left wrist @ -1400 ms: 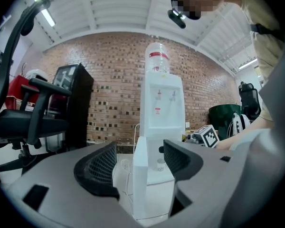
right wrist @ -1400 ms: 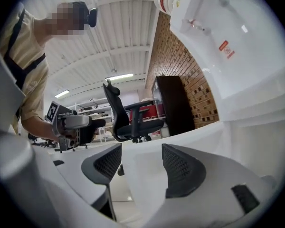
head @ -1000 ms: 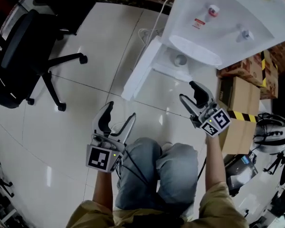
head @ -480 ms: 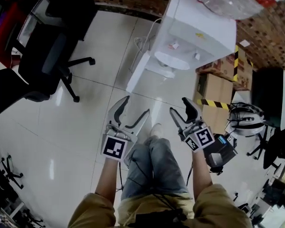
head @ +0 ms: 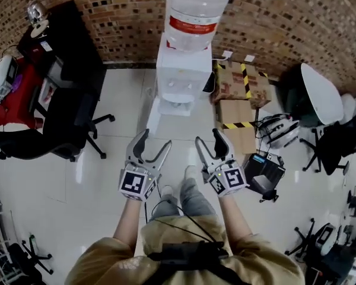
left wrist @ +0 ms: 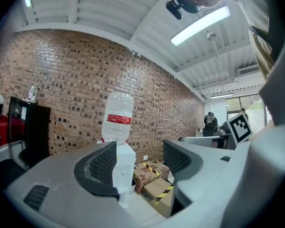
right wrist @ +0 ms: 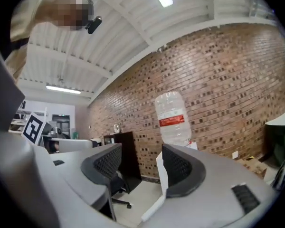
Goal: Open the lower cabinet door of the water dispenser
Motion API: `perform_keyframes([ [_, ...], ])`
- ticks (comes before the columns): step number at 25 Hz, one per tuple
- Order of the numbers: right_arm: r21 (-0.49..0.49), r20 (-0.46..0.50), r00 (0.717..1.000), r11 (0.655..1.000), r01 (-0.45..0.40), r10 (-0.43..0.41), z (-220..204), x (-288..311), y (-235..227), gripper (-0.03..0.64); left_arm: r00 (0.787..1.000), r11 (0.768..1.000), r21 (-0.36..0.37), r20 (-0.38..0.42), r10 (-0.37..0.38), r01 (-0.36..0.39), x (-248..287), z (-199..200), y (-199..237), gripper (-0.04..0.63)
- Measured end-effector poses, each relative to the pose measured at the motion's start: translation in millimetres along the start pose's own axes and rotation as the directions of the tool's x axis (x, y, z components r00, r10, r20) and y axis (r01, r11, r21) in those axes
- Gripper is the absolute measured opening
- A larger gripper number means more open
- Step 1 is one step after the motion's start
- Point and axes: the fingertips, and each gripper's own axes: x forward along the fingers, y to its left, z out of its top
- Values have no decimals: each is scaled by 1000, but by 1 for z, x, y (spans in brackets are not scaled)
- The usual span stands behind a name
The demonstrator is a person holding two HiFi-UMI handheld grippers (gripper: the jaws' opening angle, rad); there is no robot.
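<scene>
The white water dispenser [head: 179, 76] stands against the brick wall with a clear bottle [head: 197, 8] on top. Its lower cabinet door [head: 153, 116] hangs swung out to the left over the floor. My left gripper [head: 155, 140] and right gripper [head: 209, 138] are held side by side, well back from the dispenser, both open and empty. In the left gripper view the dispenser [left wrist: 124, 163] shows between the jaws of the left gripper [left wrist: 137, 160], far off. In the right gripper view the open door [right wrist: 152, 210] and the bottle [right wrist: 172, 118] lie beyond the right gripper [right wrist: 141, 167].
Cardboard boxes with yellow-black tape [head: 240, 88] sit right of the dispenser. A black office chair [head: 77, 123] and a black cabinet [head: 65, 40] stand at the left. A white chair [head: 321, 94] and gear [head: 264, 177] are at the right.
The view has pulled up and back, so the dispenser now looks small and far. Both grippers rose with it and came closer together, jaws unchanged and empty.
</scene>
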Motion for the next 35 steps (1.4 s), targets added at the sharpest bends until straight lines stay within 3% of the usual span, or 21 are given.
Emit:
perform_keyframes([
  [5,20,106,987,992,122,-123,54,-78,-2,388,1000,996,86,3,-1,1,-12,24,-53,295],
  [8,36,155,977,990,139,-143,75,-108,-11,385,1000,995,98,6,11,-12,-11,35,-85,295],
  [13,-52,191,965,980,192,-179,105,-120,-38,351,999,987,155,20,37,-40,3,63,-114,295],
  [16,-42,159,967,978,206,-197,93,-125,-42,351,997,988,136,-9,75,-73,6,51,-121,295],
  [19,-26,129,972,979,200,-195,81,-123,-43,351,997,991,121,-31,69,-65,10,43,-130,295],
  [26,-63,83,984,985,161,-155,80,-122,-48,351,994,991,79,8,105,-105,14,44,-129,295],
  [30,-65,149,984,992,111,-100,90,-121,-46,350,997,994,71,4,78,-78,24,46,-137,295],
  [35,-100,138,988,991,84,-70,81,-112,-40,350,997,994,77,-3,72,-72,29,35,-139,295],
])
